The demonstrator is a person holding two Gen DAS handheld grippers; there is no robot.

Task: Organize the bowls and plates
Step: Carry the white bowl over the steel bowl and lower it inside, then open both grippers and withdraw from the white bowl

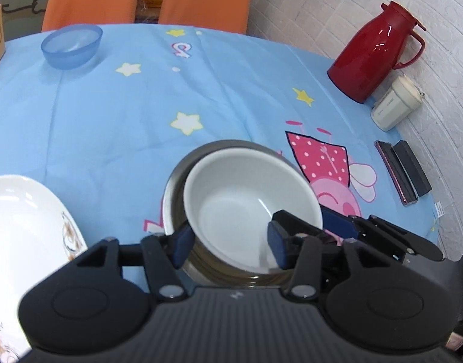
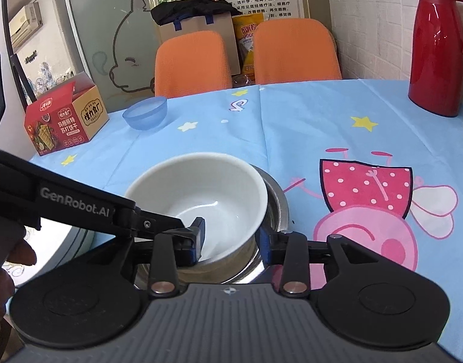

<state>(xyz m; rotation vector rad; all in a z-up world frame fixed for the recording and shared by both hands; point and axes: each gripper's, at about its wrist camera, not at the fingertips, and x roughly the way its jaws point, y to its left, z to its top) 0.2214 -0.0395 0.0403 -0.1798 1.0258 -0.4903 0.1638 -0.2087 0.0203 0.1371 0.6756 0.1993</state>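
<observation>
While the white bowl (image 1: pixel 246 205) sits tilted inside the steel bowl (image 1: pixel 177 187) near the table's (image 1: pixel 110 115) close edge, both tools crowd its rim. The left tool (image 1: pixel 228 242) has its fingers apart, straddling the near wall of the white bowl without clear contact. The right tool (image 2: pixel 231 239) also stands apart, one pad inside the white bowl (image 2: pixel 201 193) at about 7 o'clock of the rim, the other outside by the steel bowl (image 2: pixel 276 208); whether the pads touch the wall I cannot tell. The white bowl looks like glazed ceramic: stiff, smooth, likely slippery and breakable, and moderately heavy, so the rim wall is the place to pinch, one pad inside and one outside, squarely. The steel bowl should be light and tough, but may slide or ring when the white one shifts. A blue plastic bowl (image 1: pixel 71 45) waits far off at 11 o'clock, and a white patterned plate (image 1: pixel 22 217) lies at 9 o'clock.
</observation>
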